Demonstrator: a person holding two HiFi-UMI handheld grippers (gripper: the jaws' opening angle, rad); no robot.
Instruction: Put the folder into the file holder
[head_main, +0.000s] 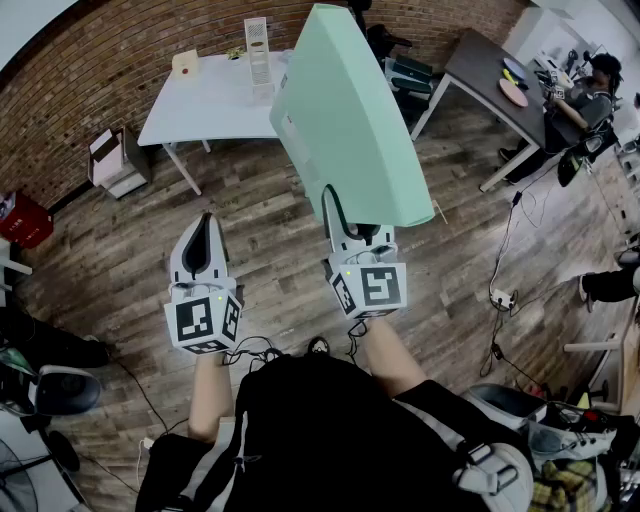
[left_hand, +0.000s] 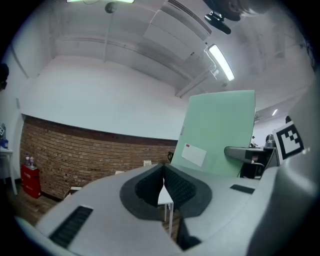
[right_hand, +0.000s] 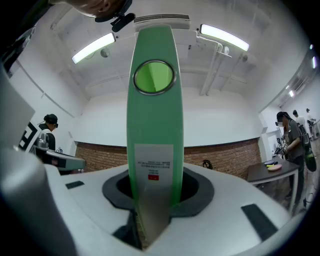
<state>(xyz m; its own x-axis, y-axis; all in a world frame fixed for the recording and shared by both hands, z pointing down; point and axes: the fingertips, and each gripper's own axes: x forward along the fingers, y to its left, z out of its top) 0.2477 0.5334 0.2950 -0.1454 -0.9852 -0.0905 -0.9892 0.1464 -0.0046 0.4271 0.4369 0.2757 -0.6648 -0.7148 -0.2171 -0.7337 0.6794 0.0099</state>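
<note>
My right gripper (head_main: 345, 215) is shut on the bottom edge of a pale green folder (head_main: 345, 120), which stands up and leans away from me over the floor. In the right gripper view the folder's spine (right_hand: 154, 125), with its finger hole and white label, rises straight from between the jaws of this gripper (right_hand: 152, 200). My left gripper (head_main: 205, 225) hangs beside it to the left, shut and holding nothing; in the left gripper view its jaws (left_hand: 164, 182) meet at the tips, with the folder (left_hand: 220, 130) off to the right. A white mesh file holder (head_main: 257, 45) stands on the white table (head_main: 200, 105) ahead.
A small box (head_main: 185, 63) sits on the white table. A dark table (head_main: 490, 80) with a person (head_main: 585, 95) at it stands at the right. A low cabinet (head_main: 115, 160) is at the left, and cables (head_main: 500, 290) lie on the wooden floor.
</note>
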